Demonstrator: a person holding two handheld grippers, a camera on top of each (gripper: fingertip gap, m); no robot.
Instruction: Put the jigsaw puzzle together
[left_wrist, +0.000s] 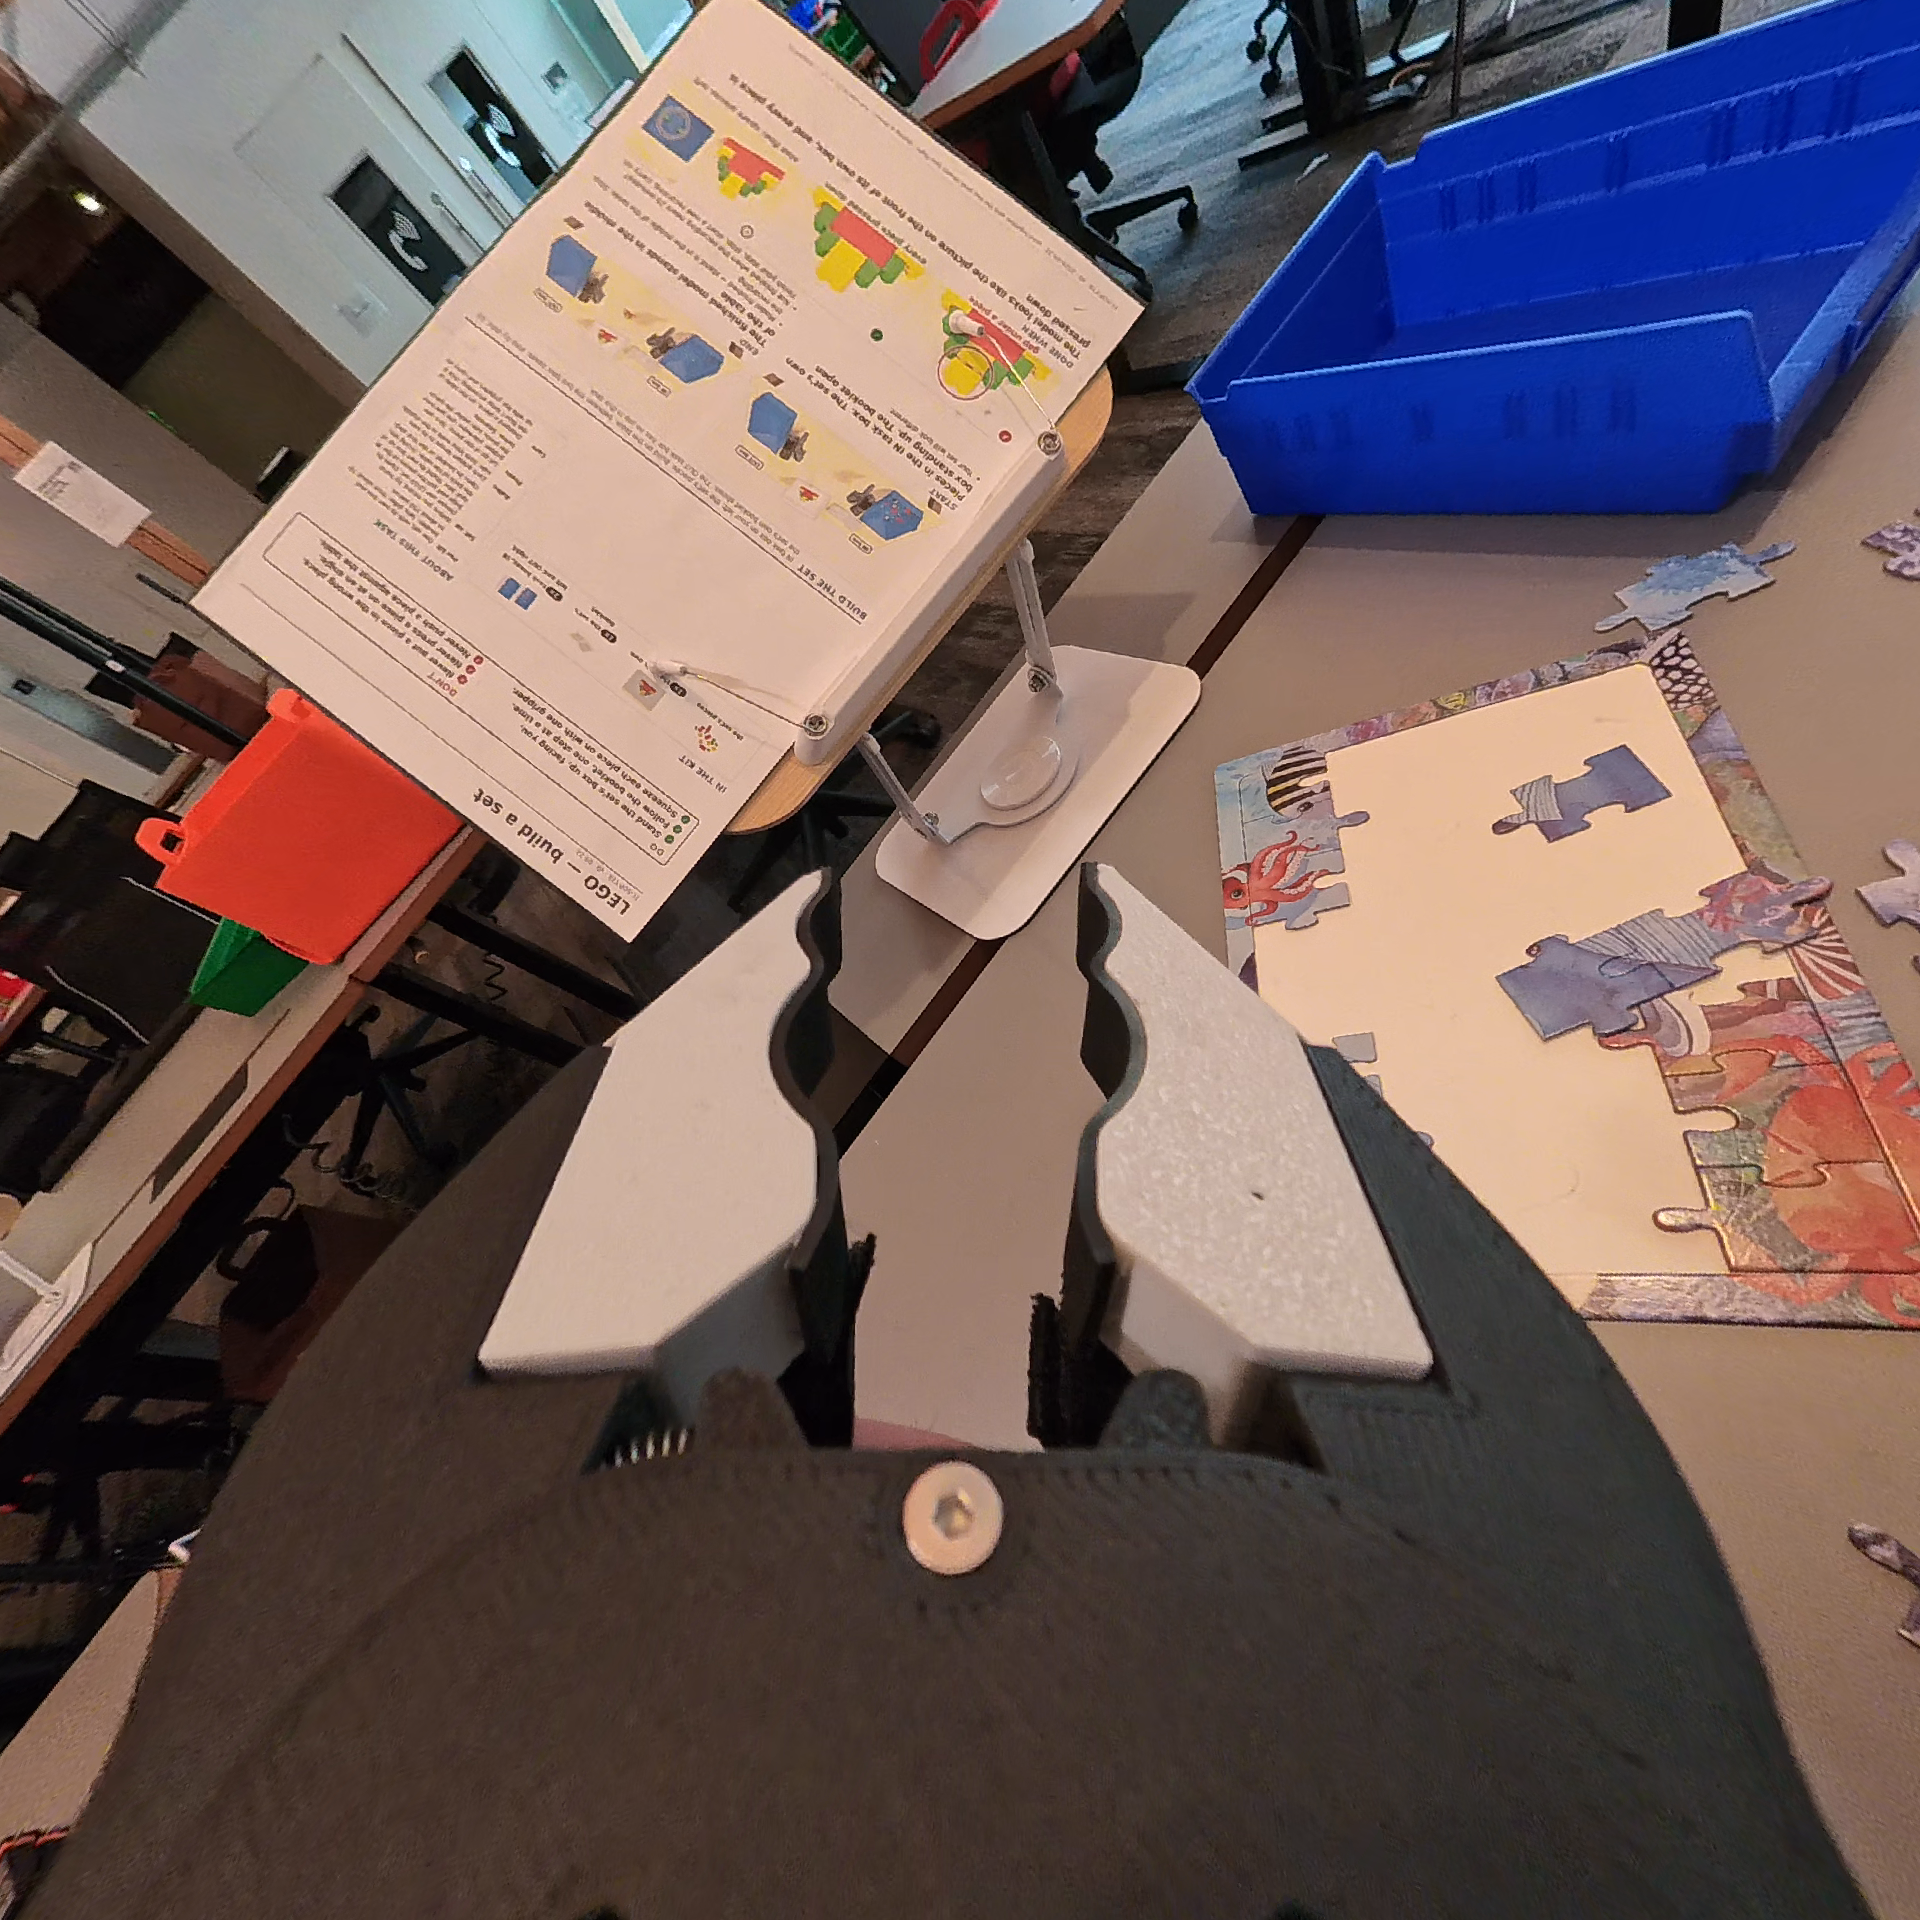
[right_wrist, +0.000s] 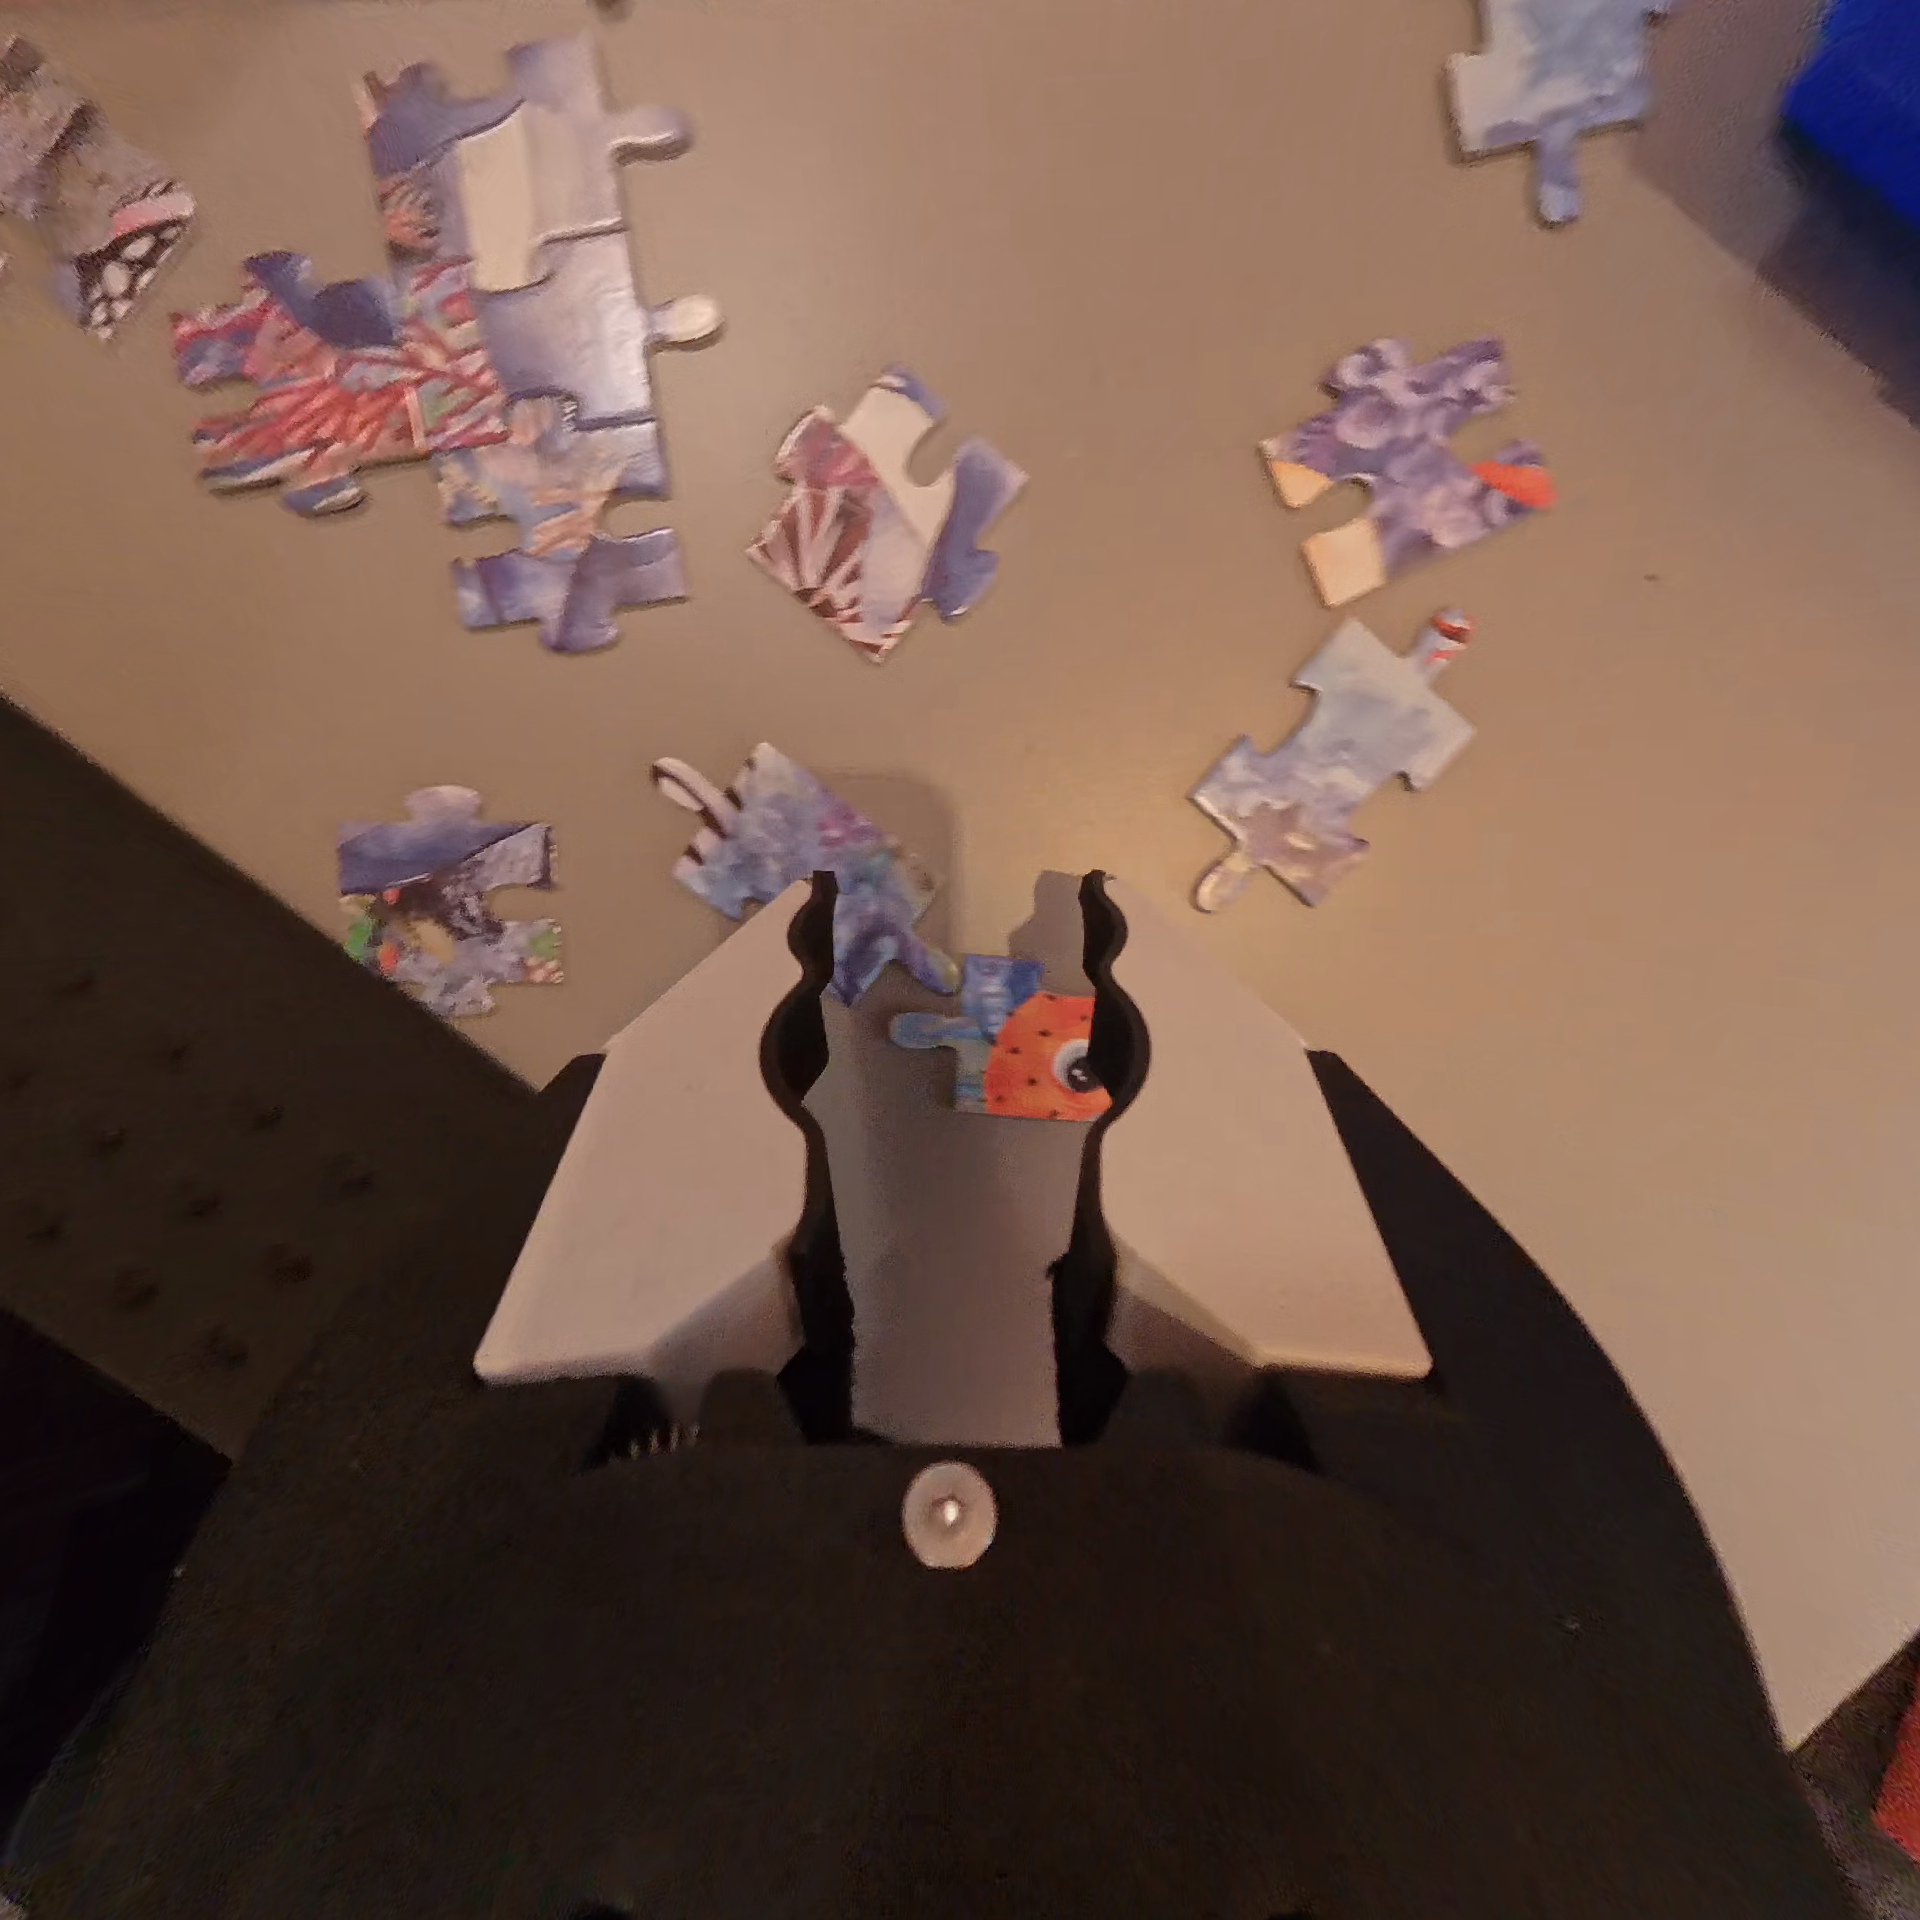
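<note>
Puzzle tray (left_wrist: 1455, 1049), right of the left tool (left_wrist: 956, 904), is mostly bare: pieces are seated only along its edges. Many loose pieces remain.

Right tool (right_wrist: 951, 904), jaws apart and empty, hangs over the orange fish piece (right_wrist: 1023, 1049), flat on the surface (right_wrist: 1143, 260), long axis crosswise to the fingers. Left tool also apart, empty.

On the table (left_wrist: 1403, 582), the puzzle tray (left_wrist: 1455, 1039) is set near the left edge, with the bin (left_wrist: 1558, 343) behind it toward the far edge, the document stand (left_wrist: 1039, 790) at the far-left corner, and loose pieces (right_wrist: 888, 514) scattered right of the tray.
</note>
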